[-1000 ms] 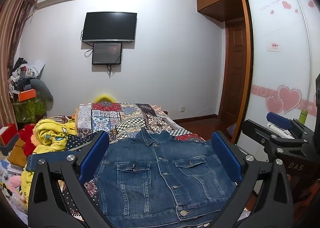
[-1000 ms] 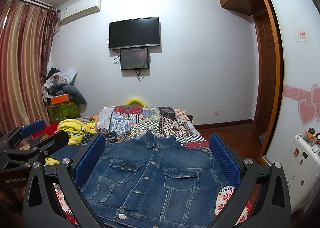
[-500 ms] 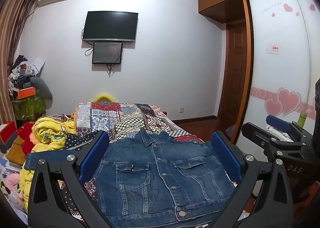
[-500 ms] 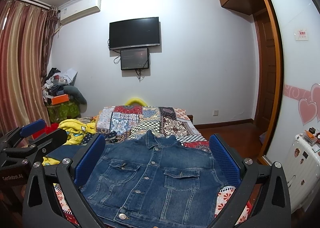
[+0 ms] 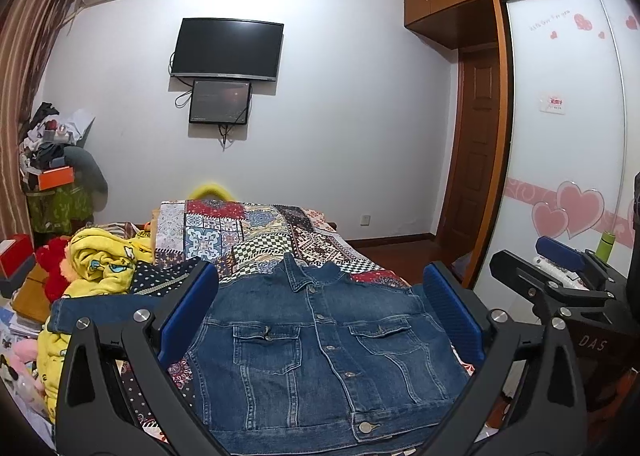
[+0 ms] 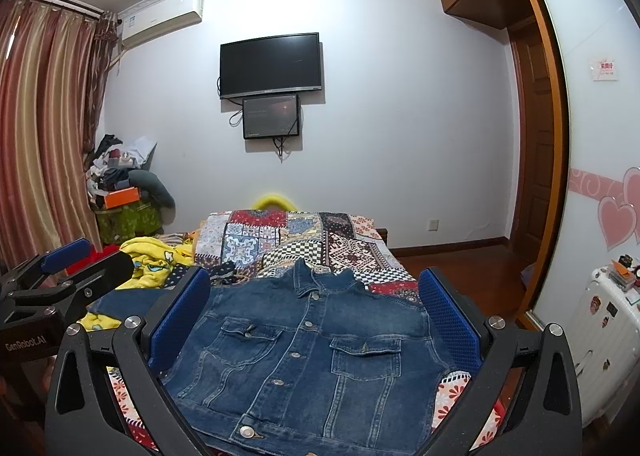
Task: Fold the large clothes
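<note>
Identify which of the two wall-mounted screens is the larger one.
The upper black television is larger; the small monitor hangs directly beneath it, narrower, with cables dangling below.

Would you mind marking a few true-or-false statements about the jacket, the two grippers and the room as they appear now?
1. The denim jacket lies front up and buttoned on the bed. True.
2. The left gripper grips a sleeve. False: it is open, holding nothing.
3. The right gripper is open. True.
4. The television on the wall shows a bright picture. False: its screen is dark.
5. A yellow blanket lies left of the jacket. True.
</note>
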The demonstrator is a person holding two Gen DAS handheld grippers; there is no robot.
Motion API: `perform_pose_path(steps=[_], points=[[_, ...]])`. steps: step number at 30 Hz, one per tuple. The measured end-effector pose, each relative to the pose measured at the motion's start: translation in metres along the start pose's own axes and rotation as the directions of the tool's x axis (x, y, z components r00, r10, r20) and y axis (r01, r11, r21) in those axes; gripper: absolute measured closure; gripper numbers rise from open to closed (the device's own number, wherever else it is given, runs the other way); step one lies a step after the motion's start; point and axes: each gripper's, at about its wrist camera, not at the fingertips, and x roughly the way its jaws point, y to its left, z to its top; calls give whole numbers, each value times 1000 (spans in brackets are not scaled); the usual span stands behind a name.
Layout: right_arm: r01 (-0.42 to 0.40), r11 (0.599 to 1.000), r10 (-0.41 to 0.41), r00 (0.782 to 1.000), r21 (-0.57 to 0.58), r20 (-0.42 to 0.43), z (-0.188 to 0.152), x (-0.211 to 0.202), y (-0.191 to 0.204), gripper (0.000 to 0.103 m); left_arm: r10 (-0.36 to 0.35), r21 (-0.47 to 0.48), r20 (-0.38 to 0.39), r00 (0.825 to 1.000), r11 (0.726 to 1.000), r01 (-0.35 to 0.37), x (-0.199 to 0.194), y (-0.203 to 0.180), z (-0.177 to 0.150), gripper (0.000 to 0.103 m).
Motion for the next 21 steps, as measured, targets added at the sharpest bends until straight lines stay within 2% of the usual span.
perform_pose_path(steps=[21], points=[[3,1000,-3,1000,-1,-11,-4,4,1,0,5,-13,-8,1000,1000,-5,3,6,-1,0]])
